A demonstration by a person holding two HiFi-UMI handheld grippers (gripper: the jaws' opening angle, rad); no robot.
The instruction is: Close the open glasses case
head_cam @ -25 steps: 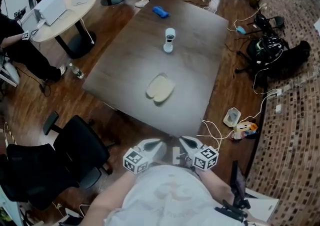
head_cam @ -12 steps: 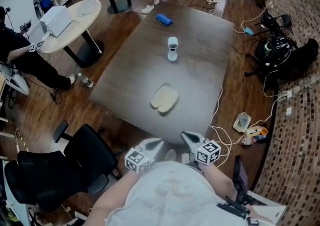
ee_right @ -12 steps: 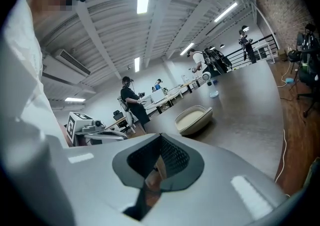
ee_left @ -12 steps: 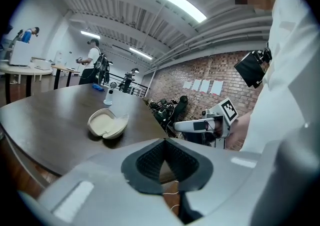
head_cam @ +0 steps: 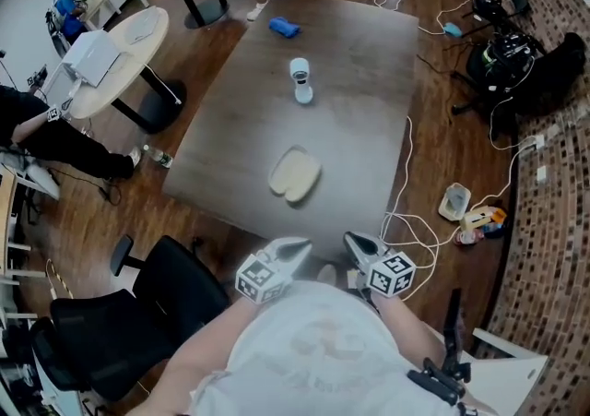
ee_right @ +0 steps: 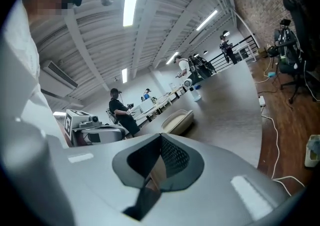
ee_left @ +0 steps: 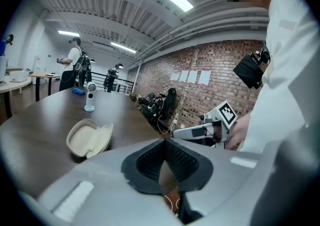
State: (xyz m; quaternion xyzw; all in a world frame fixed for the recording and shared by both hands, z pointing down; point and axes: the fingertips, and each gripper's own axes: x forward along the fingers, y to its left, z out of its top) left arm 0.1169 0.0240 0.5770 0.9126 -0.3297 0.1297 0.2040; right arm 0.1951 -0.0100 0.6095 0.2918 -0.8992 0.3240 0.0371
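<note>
The cream glasses case lies open on the dark table, both shells facing up. It also shows in the left gripper view and the right gripper view. My left gripper and right gripper are held side by side just short of the table's near edge, well away from the case. Both point toward the table. The left gripper's jaws meet at the tips with nothing between them. The right gripper is shut and empty too.
A white cylinder device and a blue object sit farther back on the table. A black office chair stands at my left. White cables trail over the floor at the right, near bags. People stand by a round table.
Both grippers have moved forward toward the table's near edge, staying shut. The case has not moved and stays open.
</note>
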